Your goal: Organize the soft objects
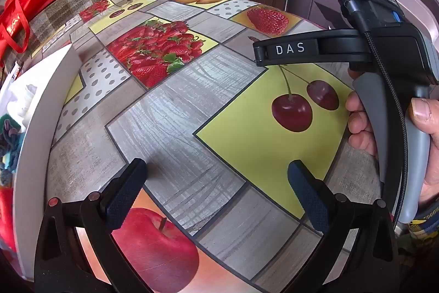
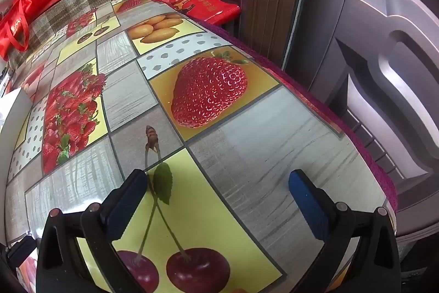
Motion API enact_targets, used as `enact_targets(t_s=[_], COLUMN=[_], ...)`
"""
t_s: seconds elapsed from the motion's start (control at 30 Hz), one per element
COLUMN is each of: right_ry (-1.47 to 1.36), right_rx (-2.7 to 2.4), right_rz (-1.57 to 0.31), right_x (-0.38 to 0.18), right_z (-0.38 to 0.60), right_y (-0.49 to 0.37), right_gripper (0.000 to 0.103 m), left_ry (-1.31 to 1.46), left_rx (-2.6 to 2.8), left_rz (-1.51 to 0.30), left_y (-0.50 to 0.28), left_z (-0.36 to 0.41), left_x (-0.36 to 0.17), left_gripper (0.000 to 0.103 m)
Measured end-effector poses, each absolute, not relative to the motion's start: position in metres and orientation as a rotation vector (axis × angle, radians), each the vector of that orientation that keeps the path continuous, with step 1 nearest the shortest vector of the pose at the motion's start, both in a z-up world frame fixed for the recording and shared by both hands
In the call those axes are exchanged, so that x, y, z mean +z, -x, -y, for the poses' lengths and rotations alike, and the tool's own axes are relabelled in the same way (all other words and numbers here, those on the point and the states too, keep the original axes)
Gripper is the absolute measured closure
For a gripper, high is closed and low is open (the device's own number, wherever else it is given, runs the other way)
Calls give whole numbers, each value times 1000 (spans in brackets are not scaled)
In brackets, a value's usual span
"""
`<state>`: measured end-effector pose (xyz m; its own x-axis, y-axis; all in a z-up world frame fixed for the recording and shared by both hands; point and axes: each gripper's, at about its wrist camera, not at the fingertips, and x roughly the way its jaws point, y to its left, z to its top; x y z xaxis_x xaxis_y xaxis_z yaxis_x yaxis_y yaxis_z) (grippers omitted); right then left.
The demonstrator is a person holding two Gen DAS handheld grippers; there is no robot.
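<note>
- Our left gripper (image 1: 216,169) hangs with jaws spread wide, knurled pads bare, above the glossy fruit-print tablecloth (image 1: 175,111).
- Our right gripper (image 2: 218,179) likewise gapes, holding nothing.
- Knotted soft objects (image 1: 8,139) lie in the smooth white box (image 1: 41,106), far left.

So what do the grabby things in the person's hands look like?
Each tool has black arms with round metal rivets and bumpy dark-blue pads: the left tool and the right tool. Seen from outside, the right one has a grey handle, a braided black cable and white "DAS" lettering.
</note>
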<state>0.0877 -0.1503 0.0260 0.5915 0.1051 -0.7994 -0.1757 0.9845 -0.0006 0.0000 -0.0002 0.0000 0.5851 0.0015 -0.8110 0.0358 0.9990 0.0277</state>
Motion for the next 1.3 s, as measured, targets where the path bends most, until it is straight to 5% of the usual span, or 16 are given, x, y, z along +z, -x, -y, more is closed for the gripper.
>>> enact_targets(t_s=[1.3], right_ry=[52], right_rx=[133], right_rz=[-906], right_x=[25], right_z=[136], right_y=[-98], right_gripper=[0], left_ry=[-40], left_rx=[-21], left_rz=[-945], left_y=[0], left_z=[0], left_x=[0], left_gripper=[1])
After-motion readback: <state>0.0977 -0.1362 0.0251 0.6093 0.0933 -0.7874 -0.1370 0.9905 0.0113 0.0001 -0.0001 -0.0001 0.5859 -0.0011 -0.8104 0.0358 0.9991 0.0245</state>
